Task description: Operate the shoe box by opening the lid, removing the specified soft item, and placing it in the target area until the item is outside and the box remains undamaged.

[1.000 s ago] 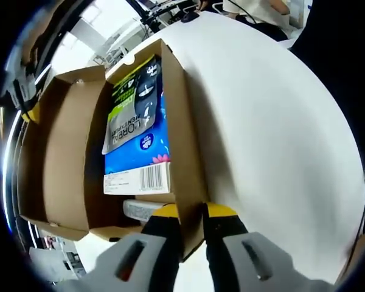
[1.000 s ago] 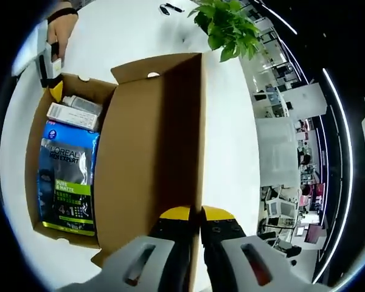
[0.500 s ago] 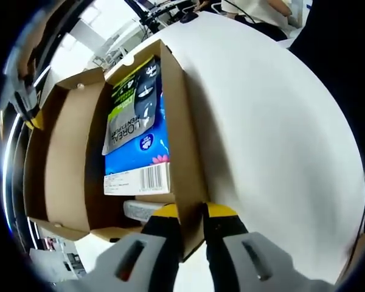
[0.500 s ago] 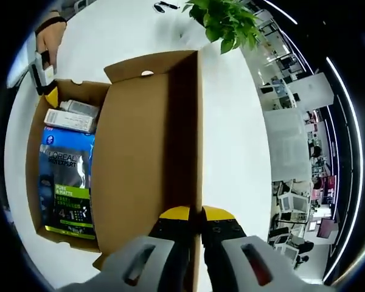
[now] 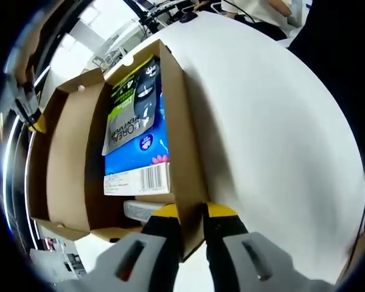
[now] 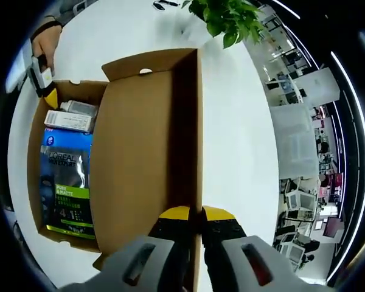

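Shoe box [image 6: 109, 158] on a white surface [image 5: 274, 121] with its lid [image 6: 152, 152] swung open. The left tool [image 5: 191, 213] is clenched on the box's near wall; the right tool [image 6: 190, 214] is clenched on the lid's free edge, holding it back. Risk, as a judgement: thin cardboard pinched at two edges may crease or tear along the hinge if the lid is forced further or the tools pull apart. The box holds a blue and green L'Oreal pouch [image 6: 67, 188] lying flat, probably the soft item, beside a white carton [image 6: 69, 121] and a pale tube [image 6: 79, 108] at one end. A potted plant [image 6: 222, 21] stands beyond the box.
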Demonstrator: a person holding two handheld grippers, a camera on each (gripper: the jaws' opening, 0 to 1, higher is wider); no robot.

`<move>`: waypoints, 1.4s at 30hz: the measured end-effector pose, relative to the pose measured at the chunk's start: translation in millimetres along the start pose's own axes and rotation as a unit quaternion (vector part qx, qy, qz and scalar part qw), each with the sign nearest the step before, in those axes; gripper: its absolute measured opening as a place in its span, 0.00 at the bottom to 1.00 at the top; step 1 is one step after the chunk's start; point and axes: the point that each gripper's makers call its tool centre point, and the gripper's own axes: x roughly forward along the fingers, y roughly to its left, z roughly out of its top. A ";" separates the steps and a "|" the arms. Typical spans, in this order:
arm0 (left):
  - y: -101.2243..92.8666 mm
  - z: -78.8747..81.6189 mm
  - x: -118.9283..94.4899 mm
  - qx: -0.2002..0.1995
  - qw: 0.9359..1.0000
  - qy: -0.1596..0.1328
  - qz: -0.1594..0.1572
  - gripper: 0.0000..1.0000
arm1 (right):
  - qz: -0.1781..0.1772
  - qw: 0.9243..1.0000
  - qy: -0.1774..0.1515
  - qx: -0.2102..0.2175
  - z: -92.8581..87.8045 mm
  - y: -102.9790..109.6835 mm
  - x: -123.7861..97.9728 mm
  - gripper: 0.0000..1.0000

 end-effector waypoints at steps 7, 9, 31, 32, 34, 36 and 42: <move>0.3 0.2 0.1 0.000 1.000 0.000 0.000 0.11 | 0.009 1.000 0.004 0.005 -1.6 -0.3 10.1 0.04; 0.3 0.4 0.2 0.000 1.000 -0.002 -0.001 0.11 | 0.013 1.000 0.003 0.008 -2.9 -1.3 13.6 0.04; 0.9 1.1 0.7 0.001 1.000 -0.006 -0.003 0.11 | 0.025 1.000 0.000 0.015 -6.4 2.1 33.6 0.07; 0.9 1.1 0.7 0.002 1.000 -0.006 -0.003 0.11 | 0.025 1.000 0.000 0.015 -6.4 2.0 34.1 0.07; 1.0 1.2 0.6 0.002 1.000 -0.006 -0.002 0.11 | 0.024 1.000 0.001 0.016 -6.6 1.1 35.5 0.07; 1.1 1.1 0.5 0.003 1.000 -0.005 -0.002 0.11 | 0.023 1.000 0.002 0.015 -6.7 1.2 37.2 0.08; 1.2 1.2 0.5 0.003 1.000 -0.005 -0.002 0.11 | 0.018 1.000 0.009 0.017 -8.1 2.5 47.1 0.09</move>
